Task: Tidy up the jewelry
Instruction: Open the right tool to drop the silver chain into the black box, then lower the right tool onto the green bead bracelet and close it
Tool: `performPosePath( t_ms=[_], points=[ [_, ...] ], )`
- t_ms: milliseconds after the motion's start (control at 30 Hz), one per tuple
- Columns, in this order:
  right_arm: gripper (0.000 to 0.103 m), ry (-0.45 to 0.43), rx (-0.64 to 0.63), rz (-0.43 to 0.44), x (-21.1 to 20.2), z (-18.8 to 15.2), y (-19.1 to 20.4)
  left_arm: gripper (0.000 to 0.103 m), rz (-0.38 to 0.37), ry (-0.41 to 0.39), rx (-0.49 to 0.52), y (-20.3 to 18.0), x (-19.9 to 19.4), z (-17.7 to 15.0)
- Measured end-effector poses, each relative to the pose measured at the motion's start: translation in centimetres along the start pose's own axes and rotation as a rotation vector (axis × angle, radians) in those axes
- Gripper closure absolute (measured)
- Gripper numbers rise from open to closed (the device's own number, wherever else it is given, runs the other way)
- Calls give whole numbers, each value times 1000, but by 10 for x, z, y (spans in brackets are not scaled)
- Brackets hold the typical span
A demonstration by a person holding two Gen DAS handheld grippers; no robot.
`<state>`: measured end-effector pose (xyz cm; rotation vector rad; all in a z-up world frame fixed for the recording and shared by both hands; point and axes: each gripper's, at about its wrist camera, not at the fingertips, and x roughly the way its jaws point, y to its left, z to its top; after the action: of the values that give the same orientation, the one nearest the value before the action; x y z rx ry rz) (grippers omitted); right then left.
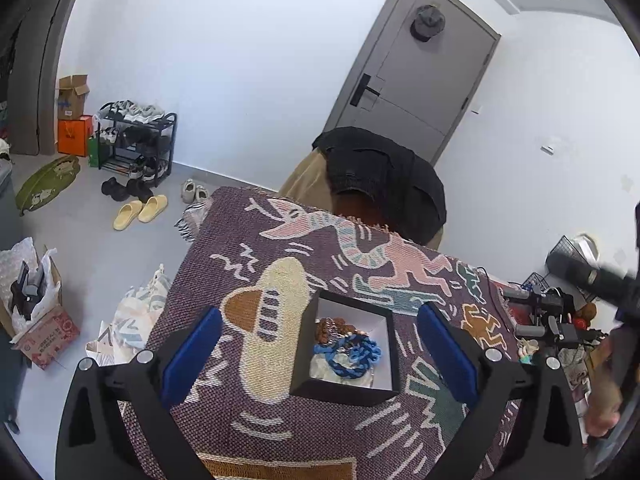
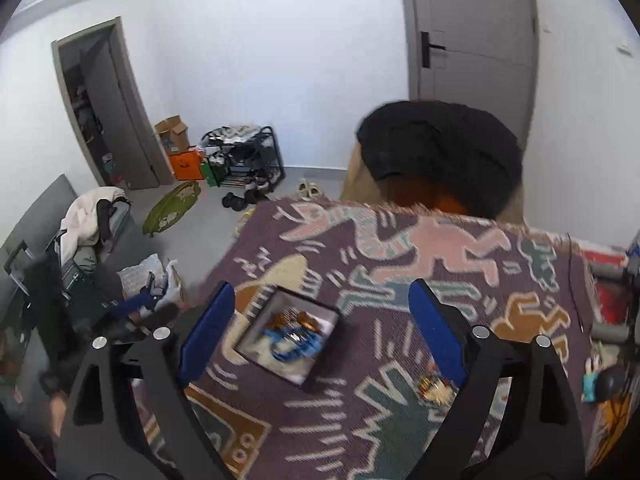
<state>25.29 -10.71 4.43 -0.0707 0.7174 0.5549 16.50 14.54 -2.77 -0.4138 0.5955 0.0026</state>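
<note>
A black box point(image 1: 344, 393) with a white inside stands on the patterned woven cloth point(image 1: 280, 432). In it lie a blue chain point(image 1: 354, 354) and brown beads point(image 1: 326, 328). My left gripper point(image 1: 319, 308) is open, its blue pads wide on either side of the box and touching nothing. In the right wrist view the same box point(image 2: 256, 322) sits lower left of centre with the blue chain point(image 2: 292, 344) inside. My right gripper point(image 2: 321, 284) is open and empty above the cloth. A small gold and brown jewelry piece point(image 2: 436, 390) lies on the cloth by its right finger.
A chair draped with a dark jacket point(image 1: 384, 176) stands at the table's far edge. Cables and small gear point(image 1: 552, 320) crowd the table's right side. On the floor to the left are a shoe rack point(image 1: 136, 140), slippers and cardboard boxes point(image 1: 40, 332).
</note>
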Motion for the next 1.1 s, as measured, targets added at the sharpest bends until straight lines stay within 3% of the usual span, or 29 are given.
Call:
performPosePath(
  t_ms=[267, 633, 733, 767, 833, 933, 1100],
  points=[
    [13, 42, 109, -41, 2, -52, -64, 8, -18, 21, 64, -32, 8, -5],
    [13, 84, 242, -63, 10, -96, -127, 9, -65, 85, 196, -94, 39, -28],
    [14, 100, 288, -48, 18, -106, -141, 14, -81, 103, 230, -111, 48, -38],
    [17, 108, 311, -35, 23, -110, -147, 15, -93, 112, 240, -116, 51, -43],
    [40, 144, 359, -23, 34, -118, -159, 22, -112, 142, 269, -128, 62, -52],
    [55, 188, 423, 22, 49, -130, -172, 25, -117, 167, 285, -138, 74, -59],
    [70, 253, 504, 59, 78, -148, -186, 33, -111, 206, 296, -151, 95, -68]
  ],
)
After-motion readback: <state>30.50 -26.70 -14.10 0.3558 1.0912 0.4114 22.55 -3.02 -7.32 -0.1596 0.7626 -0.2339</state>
